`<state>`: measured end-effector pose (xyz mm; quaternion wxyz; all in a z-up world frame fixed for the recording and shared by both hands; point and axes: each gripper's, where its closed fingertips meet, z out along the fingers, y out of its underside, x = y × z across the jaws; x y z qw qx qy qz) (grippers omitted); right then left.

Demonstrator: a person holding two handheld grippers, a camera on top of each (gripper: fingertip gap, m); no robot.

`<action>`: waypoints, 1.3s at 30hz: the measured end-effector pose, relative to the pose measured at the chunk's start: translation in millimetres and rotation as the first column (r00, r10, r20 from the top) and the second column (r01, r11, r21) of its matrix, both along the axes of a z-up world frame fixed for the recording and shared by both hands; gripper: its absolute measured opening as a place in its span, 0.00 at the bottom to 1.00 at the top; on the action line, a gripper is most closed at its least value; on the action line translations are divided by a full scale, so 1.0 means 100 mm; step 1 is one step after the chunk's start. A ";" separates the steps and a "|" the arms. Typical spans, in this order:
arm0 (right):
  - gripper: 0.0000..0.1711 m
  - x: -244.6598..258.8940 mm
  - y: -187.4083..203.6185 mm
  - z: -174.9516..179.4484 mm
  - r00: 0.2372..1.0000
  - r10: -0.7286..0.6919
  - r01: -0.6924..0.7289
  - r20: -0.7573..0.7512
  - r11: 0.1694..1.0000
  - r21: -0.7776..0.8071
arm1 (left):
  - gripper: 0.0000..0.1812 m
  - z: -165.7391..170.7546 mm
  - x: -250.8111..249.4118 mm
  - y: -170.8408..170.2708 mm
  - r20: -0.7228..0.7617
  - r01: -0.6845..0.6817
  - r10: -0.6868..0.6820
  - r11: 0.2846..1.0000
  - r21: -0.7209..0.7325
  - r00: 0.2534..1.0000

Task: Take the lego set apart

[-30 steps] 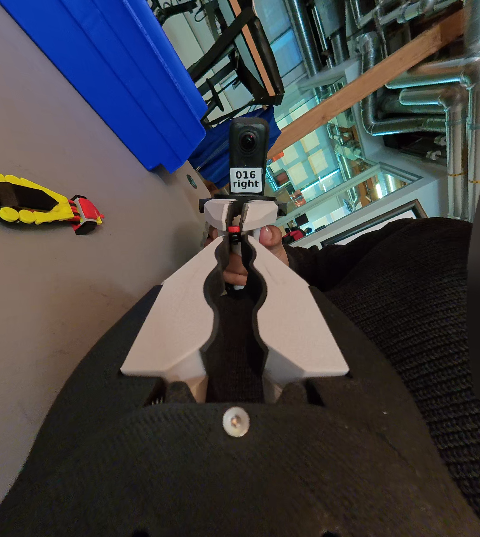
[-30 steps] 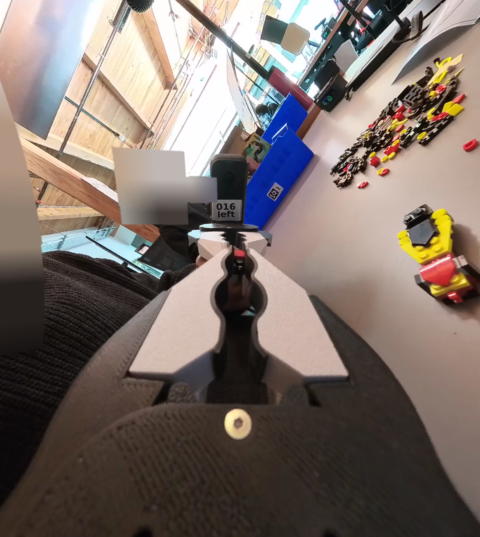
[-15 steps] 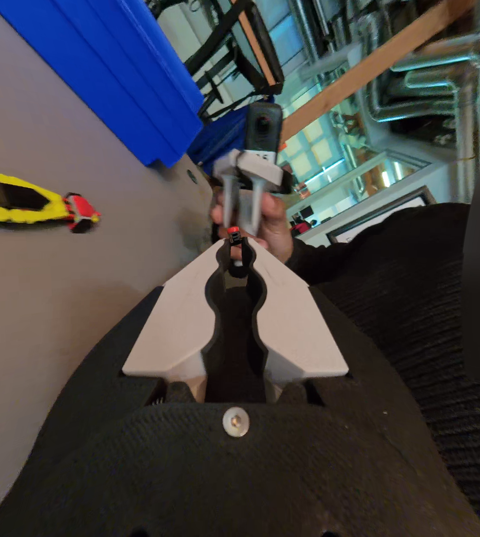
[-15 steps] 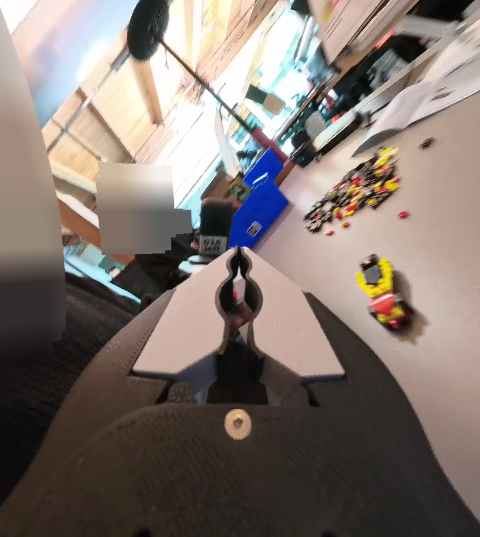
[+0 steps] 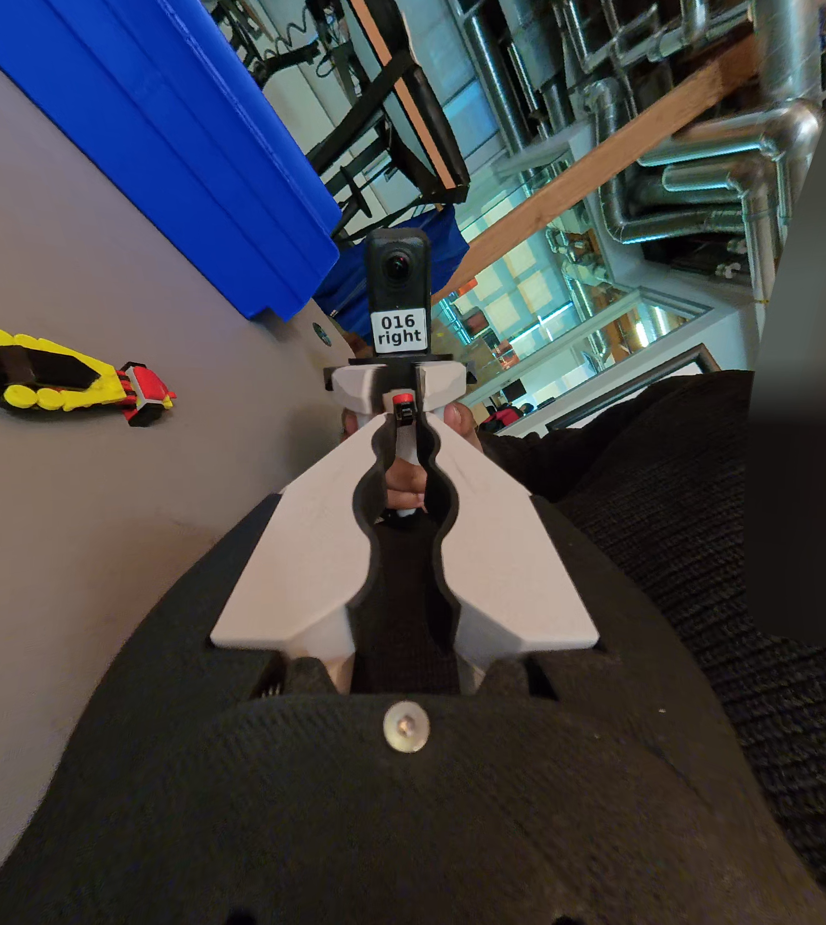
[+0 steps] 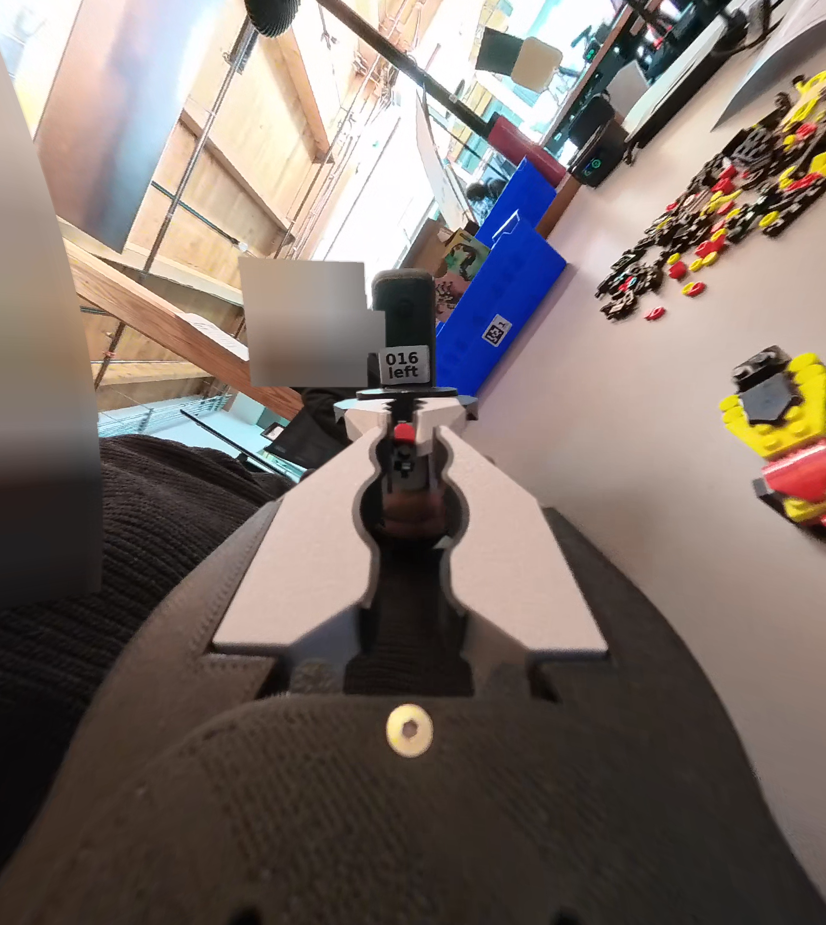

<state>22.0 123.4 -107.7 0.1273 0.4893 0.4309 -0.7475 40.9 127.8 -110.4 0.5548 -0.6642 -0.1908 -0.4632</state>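
Note:
My left gripper (image 5: 404, 423) and right gripper (image 6: 406, 440) point at each other, tip to tip, above the table edge. A small black lego piece with a red stud (image 5: 405, 406) sits between both pairs of fingertips, and both grippers are narrowed on it. It also shows in the right wrist view (image 6: 404, 453). The right gripper (image 5: 399, 388) faces me in the left wrist view, and the left gripper (image 6: 403, 415) in the right wrist view. The yellow, black and red lego model (image 5: 60, 378) lies on the grey table, apart from both grippers; it also shows in the right wrist view (image 6: 801, 450).
A blue bin (image 5: 175, 125) stands at the table's far side, also in the right wrist view (image 6: 501, 300). A pile of loose black, red and yellow pieces (image 6: 731, 200) lies beyond the model. A person's hand (image 5: 458, 418) and dark knitted sleeve (image 5: 701, 550) are close by.
Half a second ago the right gripper had pulled away, leaving the small piece in the left gripper. Now the two are tip to tip again, as one second ago.

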 end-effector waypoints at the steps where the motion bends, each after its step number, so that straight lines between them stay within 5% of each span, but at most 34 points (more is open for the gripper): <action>1: 0.04 0.01 0.00 0.02 1.000 -0.001 0.001 -0.005 1.000 -0.013 | 0.05 -0.01 -0.01 0.00 0.002 -0.004 0.004 1.000 -0.002 1.000; 14: 0.03 -0.02 0.11 0.05 0.998 -0.059 0.060 0.013 0.998 -0.026 | 0.06 0.00 0.00 0.05 0.054 -0.030 0.030 1.000 -0.010 0.998; 16: 0.03 -0.14 0.54 0.16 0.974 -0.226 0.227 0.026 0.964 -0.136 | 0.01 -0.09 0.13 0.02 -0.007 0.010 -0.011 0.999 -0.043 1.000; 18: 0.04 -0.14 0.81 0.11 0.953 -0.301 0.301 -0.021 0.954 -0.013 | 0.01 -0.01 0.12 0.00 0.022 -0.015 0.015 1.000 -0.009 1.000; 22: 0.04 -0.02 0.26 0.18 0.991 -0.132 0.131 -0.028 0.991 -0.042 | 0.01 -0.02 -0.07 0.05 0.009 -0.058 0.058 0.998 -0.006 0.998; 24: 0.04 -0.03 0.18 0.12 0.995 -0.097 0.097 -0.023 0.995 -0.008 | 0.10 0.02 -0.07 0.03 0.056 -0.049 0.048 0.999 0.024 0.997; 29: 0.03 -0.02 0.07 0.07 0.999 -0.050 0.051 0.011 0.997 -0.049 | 0.15 0.07 -0.03 0.02 0.036 -0.046 0.044 0.998 0.045 0.998; 39: 0.03 -0.05 0.02 0.05 0.997 -0.068 0.069 0.024 0.995 -0.078 | 0.04 0.00 0.00 0.05 0.052 -0.044 0.043 0.999 0.005 0.998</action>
